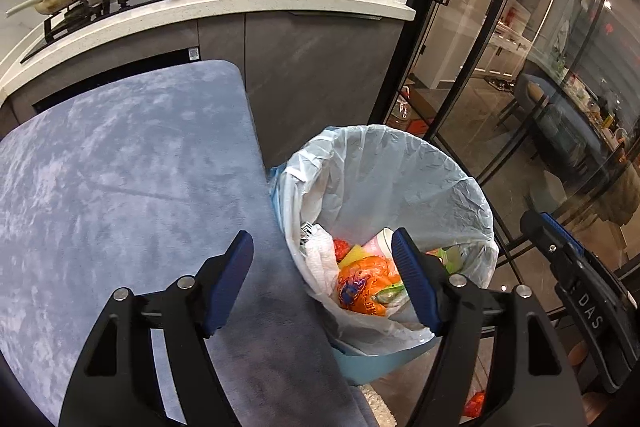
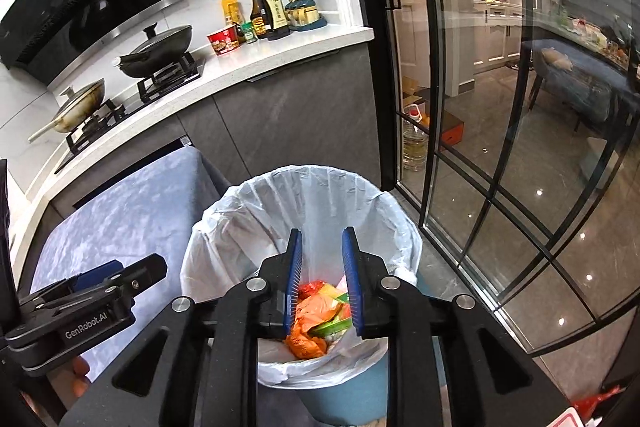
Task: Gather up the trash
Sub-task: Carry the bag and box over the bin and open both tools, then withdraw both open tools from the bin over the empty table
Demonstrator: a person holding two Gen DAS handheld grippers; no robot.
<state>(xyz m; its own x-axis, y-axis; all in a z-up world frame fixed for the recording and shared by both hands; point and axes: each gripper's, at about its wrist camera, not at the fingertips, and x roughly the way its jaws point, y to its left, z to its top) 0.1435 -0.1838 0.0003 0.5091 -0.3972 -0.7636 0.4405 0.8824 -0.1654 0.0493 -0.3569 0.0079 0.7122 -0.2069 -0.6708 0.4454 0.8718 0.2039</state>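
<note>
Both wrist views down over bin (image 1: 400, 187)

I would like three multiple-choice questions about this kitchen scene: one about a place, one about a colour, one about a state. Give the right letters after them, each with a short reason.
1. Where does the trash bin stand?
A. On the countertop
B. On the floor beside the blue padded surface
C. Behind the glass door

2. What colour is the crumpled wrapper on top of the trash?
A. Orange
B. Black
C. Purple

3. What state is the right gripper in?
A. Shut on a bottle
B. Shut on the bin liner
C. Open and holding nothing

Answers:
1. B: the bin sits on the floor against the edge of the blue padded surface, in front of the glass door.
2. A: the wrapper is orange, lying inside the white liner.
3. C: the right gripper hangs over the bin with a gap between its fingers and nothing in it.
</note>
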